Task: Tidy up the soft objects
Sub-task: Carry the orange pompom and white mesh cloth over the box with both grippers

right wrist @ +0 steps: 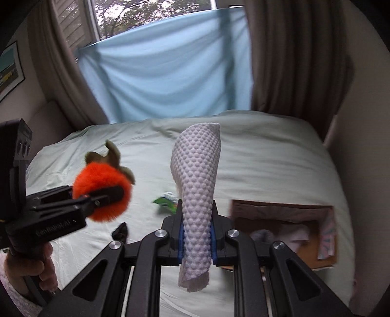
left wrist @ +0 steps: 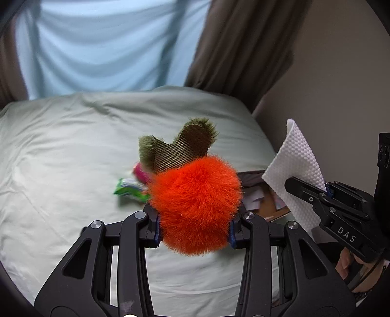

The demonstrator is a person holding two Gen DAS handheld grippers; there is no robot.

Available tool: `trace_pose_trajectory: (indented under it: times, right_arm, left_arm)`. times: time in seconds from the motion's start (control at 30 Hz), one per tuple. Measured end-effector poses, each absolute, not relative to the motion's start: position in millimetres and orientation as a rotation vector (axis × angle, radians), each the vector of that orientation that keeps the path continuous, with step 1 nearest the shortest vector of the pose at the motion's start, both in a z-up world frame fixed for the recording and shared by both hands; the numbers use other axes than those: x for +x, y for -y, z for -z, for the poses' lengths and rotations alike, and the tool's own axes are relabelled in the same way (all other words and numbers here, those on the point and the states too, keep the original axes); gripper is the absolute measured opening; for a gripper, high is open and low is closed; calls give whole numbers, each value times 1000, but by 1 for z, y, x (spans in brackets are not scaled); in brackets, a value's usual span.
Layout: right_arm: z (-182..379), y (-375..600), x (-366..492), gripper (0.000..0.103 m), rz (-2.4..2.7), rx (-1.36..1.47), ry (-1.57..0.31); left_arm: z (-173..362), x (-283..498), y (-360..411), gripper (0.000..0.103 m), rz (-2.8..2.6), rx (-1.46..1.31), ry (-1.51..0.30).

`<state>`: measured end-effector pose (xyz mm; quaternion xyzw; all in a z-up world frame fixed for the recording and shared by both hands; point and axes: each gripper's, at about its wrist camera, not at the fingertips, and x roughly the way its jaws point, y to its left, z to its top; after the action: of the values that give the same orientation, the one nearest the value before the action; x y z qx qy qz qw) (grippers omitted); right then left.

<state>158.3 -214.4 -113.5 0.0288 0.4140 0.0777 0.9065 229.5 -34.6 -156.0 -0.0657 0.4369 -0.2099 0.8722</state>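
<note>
1. Orange plush (left wrist: 195,207) sat clamped in the left tool (left wrist: 194,225), above the bed (left wrist: 61,158).
2. Right tool (right wrist: 197,234) pinched a white cloth (right wrist: 197,185).
3. Both, I judged, needed carrying over the box (right wrist: 280,207) before release.

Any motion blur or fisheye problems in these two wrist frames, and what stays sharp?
Left wrist view: the orange plush toy in the left gripper is sharp; the green packet on the bed is smeared. Right wrist view: the white textured cloth is crisp, the cardboard box edge is blurred, the window glares. Both show dark fisheye corners.
</note>
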Motion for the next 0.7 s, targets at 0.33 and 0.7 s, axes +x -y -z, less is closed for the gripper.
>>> trace_pose_trajectory:
  times: [0.33, 0.7]
  right_arm:
    - [114, 345, 140, 15, -103, 69, -904]
    - [187, 446, 171, 15, -119, 94, -1072]
  left_arm:
    - [166, 224, 164, 35, 412, -145, -956]
    - [235, 255, 283, 35, 406, -88, -1120]
